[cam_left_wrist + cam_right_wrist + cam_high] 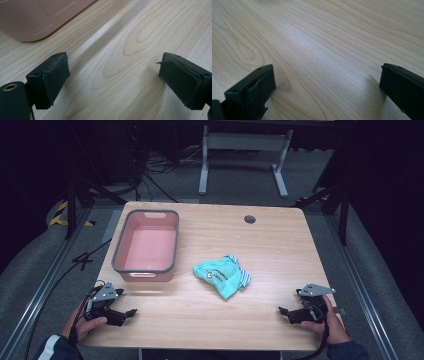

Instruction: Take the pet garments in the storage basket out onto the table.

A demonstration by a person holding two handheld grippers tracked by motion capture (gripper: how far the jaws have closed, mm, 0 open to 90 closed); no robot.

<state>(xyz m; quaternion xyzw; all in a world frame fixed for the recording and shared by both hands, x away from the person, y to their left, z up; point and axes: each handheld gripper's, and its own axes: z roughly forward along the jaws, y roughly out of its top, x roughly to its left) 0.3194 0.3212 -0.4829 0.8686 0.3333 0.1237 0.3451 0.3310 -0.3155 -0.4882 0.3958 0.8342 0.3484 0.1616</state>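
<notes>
Here, a crumpled mint-green cloth garment with a blue-and-white striped edge (223, 276) lies at the centre of the pale wood-grain worktop (260, 245), just right of an empty pink plastic tub with a grey rim (146, 246) in the centre-left of the high view. The garment looks light, soft and limp; it would likely sag and unfold when lifted, and it is neither fragile nor slippery. A pinch on a raised fold or on the thicker striped hem at its right side looks the surest hold, since a flat pinch on a single layer could drag the rest along the wood. It bears small dark print on its upper face, too small to read, and is bunched into a loose, roughly triangular heap. The left hand-held gripper (129, 312) rests at the lower left of the high view, its jaws spread wide over bare wood, a corner of the tub showing at the upper left of the left gripper view. The right hand-held gripper (283, 310) sits at the lower right, jaws likewise wide apart and holding nothing. Both are well apart from the garment.
</notes>
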